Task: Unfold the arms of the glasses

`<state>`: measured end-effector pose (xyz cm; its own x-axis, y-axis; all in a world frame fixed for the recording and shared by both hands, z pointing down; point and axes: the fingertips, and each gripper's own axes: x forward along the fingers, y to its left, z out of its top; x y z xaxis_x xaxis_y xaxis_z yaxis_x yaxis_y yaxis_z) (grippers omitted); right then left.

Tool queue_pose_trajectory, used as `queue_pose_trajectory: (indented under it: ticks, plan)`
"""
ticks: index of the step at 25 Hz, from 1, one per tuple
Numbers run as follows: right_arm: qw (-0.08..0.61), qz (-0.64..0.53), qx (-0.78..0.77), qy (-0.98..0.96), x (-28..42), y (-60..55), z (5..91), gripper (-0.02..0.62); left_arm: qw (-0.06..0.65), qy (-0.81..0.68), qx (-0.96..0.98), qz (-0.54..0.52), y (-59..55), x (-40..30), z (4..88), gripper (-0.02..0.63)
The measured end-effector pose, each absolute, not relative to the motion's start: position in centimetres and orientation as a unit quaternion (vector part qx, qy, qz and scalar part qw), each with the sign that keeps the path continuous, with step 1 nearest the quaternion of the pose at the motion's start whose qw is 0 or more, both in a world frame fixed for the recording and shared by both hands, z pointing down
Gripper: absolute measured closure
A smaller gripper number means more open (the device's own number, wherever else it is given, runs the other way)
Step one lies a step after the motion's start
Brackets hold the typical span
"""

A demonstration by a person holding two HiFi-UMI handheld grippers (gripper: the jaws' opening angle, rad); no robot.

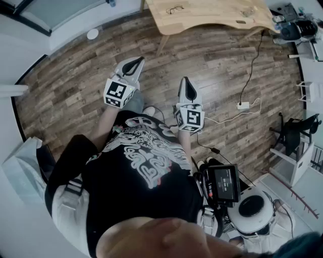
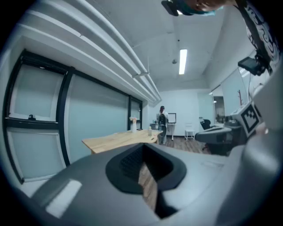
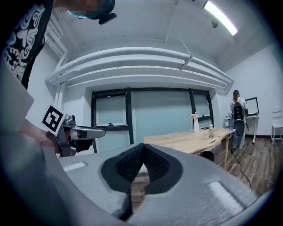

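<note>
A pair of glasses [image 1: 175, 8] lies on the light wooden table [image 1: 212, 17] at the far end of the room, well away from both grippers. My left gripper [image 1: 137, 61] is held level over the wooden floor, jaws shut with nothing between them. My right gripper [image 1: 184, 81] is beside it, also shut and empty. In the left gripper view the closed jaws [image 2: 143, 167] point toward the table [image 2: 119, 139]. In the right gripper view the shut jaws [image 3: 140, 167] face the table [image 3: 190, 139], with the left gripper [image 3: 75, 132] at the left.
A person with a backpack [image 3: 238, 115] stands past the table's far end. A spray bottle [image 3: 195, 123] and a small bottle [image 3: 211, 131] stand on it. A white power strip [image 1: 243, 105] and cables lie on the floor at the right. A black chair [image 1: 292, 132] stands at the right.
</note>
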<state>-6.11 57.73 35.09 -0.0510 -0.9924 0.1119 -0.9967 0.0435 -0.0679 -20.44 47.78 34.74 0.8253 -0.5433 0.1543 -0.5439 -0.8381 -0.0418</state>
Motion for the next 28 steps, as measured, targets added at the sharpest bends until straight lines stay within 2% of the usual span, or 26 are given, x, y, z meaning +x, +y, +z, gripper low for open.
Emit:
queue_pose_trajectory:
  ticks: [21, 28]
  plan:
    - [0.020, 0.008, 0.712, -0.702, -6.4, 59.2, 32.6, 0.596, 0.004, -0.301, 0.952, 0.064, 48.4, -22.9, 33.8, 0.617]
    - [0.026, -0.005, 0.717, -0.696, -5.0, 58.8, 33.0, 0.597, 0.021, -0.302, 0.952, 0.048, 48.0, -21.6, 34.8, 0.617]
